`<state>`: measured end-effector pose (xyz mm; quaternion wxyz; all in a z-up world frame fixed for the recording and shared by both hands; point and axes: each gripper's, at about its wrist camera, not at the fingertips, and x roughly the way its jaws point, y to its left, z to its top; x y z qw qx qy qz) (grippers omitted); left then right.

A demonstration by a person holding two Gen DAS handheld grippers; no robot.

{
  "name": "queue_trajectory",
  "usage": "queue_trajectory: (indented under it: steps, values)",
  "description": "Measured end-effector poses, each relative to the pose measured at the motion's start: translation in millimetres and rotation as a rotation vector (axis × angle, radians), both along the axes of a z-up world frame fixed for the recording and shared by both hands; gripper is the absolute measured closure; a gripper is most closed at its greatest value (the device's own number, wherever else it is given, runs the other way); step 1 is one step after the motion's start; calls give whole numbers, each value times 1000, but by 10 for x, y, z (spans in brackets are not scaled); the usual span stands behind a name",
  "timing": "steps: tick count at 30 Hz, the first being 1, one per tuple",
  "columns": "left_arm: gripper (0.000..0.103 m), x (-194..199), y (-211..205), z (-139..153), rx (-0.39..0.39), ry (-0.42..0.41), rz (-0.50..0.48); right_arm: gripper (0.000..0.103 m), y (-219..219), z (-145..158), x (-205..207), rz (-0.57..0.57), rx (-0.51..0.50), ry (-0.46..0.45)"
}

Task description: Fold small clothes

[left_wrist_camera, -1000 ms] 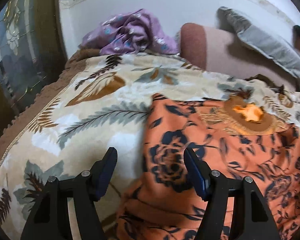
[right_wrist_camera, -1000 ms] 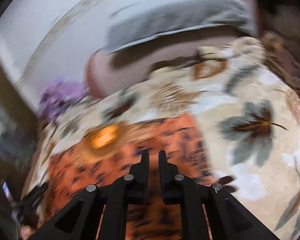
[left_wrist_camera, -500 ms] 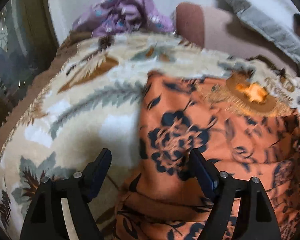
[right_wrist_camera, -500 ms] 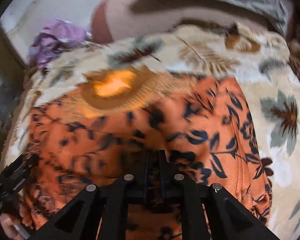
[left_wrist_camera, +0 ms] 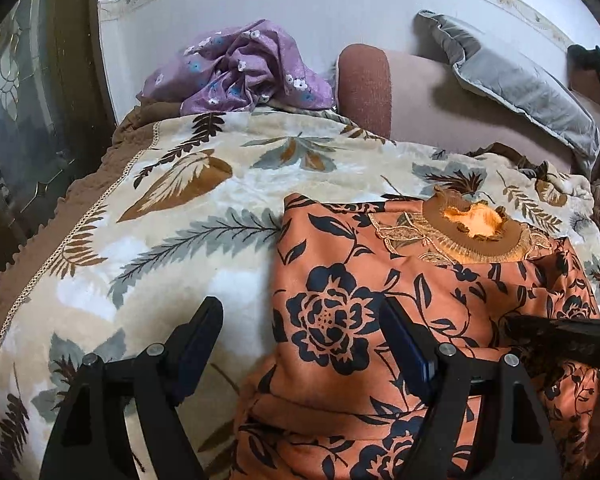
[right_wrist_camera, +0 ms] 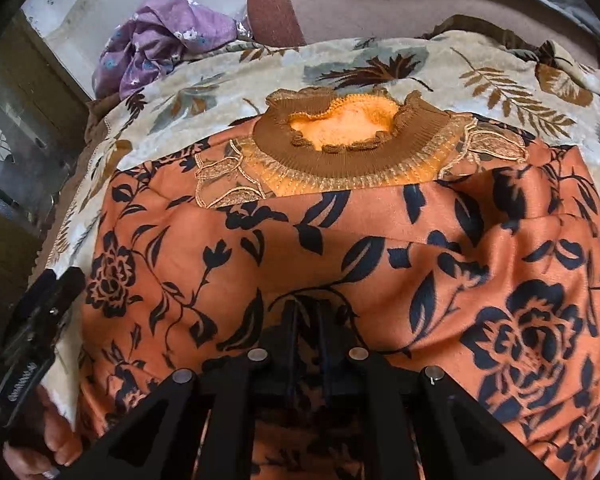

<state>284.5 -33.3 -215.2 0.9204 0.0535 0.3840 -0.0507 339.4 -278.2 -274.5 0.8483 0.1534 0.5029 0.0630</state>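
The orange floral garment lies spread on the leaf-patterned blanket, with its brown knitted collar at the far end, away from both grippers.

The left gripper hovers over the left edge of the garment. Its jaws have just been opening and now stand wide apart. One finger is above the bare blanket, the other is above the orange cloth, so the edge of the garment lies between them, below the pads. The pads do not press on anything.

The right gripper is low over the middle of the garment, nearer to the bottom part than to the collar. Its fingers are almost together, with only a thin gap. The tips are dark against the dark print, so it is hard to see whether a small fold of cloth is pinched between them; it seems they only rest on the fabric.

A purple flowered cloth lies crumpled at the far side of the blanket, near the wall, well apart from both grippers.
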Motion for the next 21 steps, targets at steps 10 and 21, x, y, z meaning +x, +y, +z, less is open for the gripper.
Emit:
queue_trajectory:
  steps: [10, 21]
  values:
    - [22, 46, -89, -151, 11, 58, -13, 91, -835, 65, -428, -171, -133, -3]
    - [22, 105, -161, -411, 37, 155, -21, 91, -1085, -55, -423, -209, -81, 2]
